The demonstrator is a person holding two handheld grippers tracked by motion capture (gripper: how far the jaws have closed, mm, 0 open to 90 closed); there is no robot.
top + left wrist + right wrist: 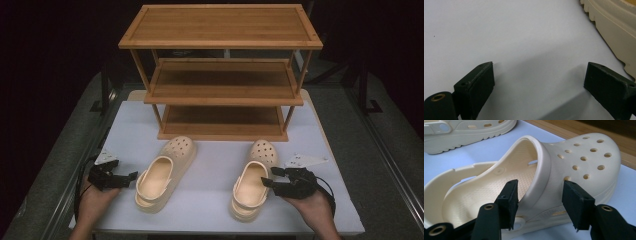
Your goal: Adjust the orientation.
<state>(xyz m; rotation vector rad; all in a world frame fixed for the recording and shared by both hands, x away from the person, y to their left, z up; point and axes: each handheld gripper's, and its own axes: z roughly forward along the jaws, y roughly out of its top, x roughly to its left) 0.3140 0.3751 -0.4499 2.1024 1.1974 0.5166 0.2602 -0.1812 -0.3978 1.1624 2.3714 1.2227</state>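
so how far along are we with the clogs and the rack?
Nothing is done yet: the wooden rack has bare shelves, and both clogs sit on the table. In hand: the right gripper is open, its jaws straddling the collar of the right clog. The left gripper is open beside the left clog, apart from it. Left: gripping, lifting and shelving both, probably.

We are looking at a white surface [215, 200] carrying a three-tier wooden rack [222, 75] at its far side. Two cream clogs are lying in front, a left clog [162, 175] and a right clog [252, 182], well apart.
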